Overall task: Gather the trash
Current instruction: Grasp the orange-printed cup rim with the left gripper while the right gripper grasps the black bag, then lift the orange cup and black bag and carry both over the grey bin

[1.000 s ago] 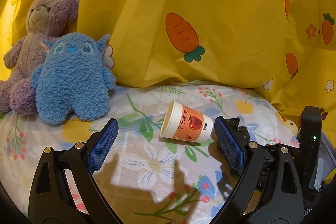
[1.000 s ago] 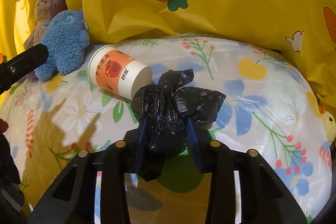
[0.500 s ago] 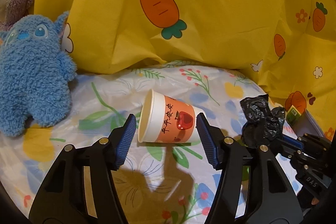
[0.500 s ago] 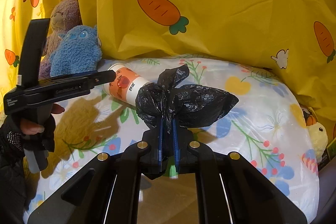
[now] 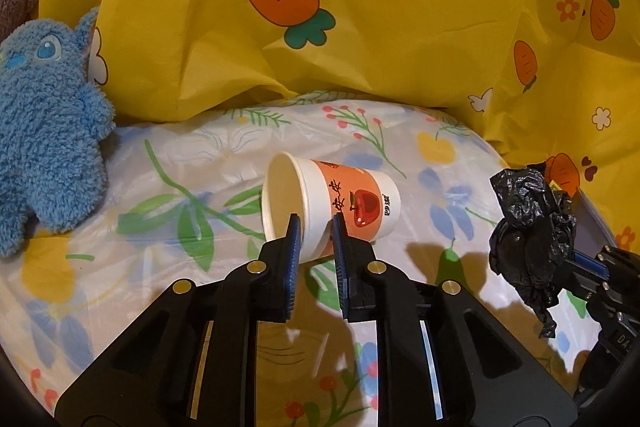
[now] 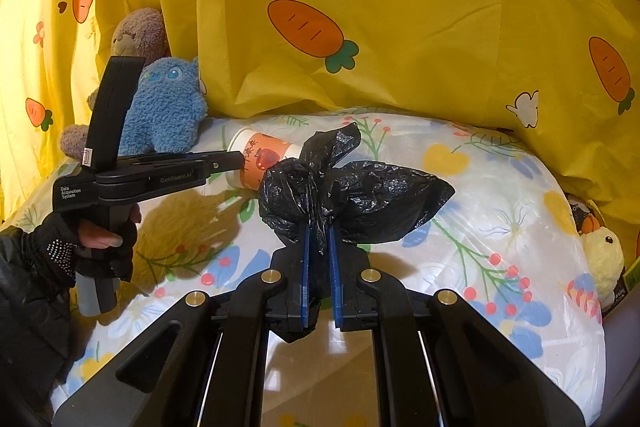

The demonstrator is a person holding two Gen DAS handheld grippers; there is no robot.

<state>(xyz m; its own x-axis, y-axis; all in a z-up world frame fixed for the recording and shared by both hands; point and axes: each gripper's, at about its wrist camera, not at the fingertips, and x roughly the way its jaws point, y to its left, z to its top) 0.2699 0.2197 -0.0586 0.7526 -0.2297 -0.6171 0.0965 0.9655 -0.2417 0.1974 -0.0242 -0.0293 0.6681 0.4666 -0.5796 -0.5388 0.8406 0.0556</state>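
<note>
A paper cup (image 5: 348, 205) with an orange band lies on its side on the floral sheet, mouth toward the left. My left gripper (image 5: 314, 223) is shut on the cup's rim wall, one finger inside the mouth and one outside. In the right wrist view the cup (image 6: 262, 157) shows behind the left gripper's tip (image 6: 230, 161). My right gripper (image 6: 318, 233) is shut on a crumpled black trash bag (image 6: 360, 193) and holds it above the sheet. The bag also shows at the right in the left wrist view (image 5: 528, 239).
A blue plush (image 5: 48, 131) and a purple bear (image 6: 136, 35) sit at the left against the yellow carrot-print curtain (image 5: 360, 7). A small yellow chick toy (image 6: 602, 251) lies at the sheet's right edge. The floral sheet (image 6: 500, 227) covers a rounded surface.
My left gripper moved in and closed on the cup's rim; it was open around the cup before. The right gripper has lifted the black bag higher and stays shut on it.
</note>
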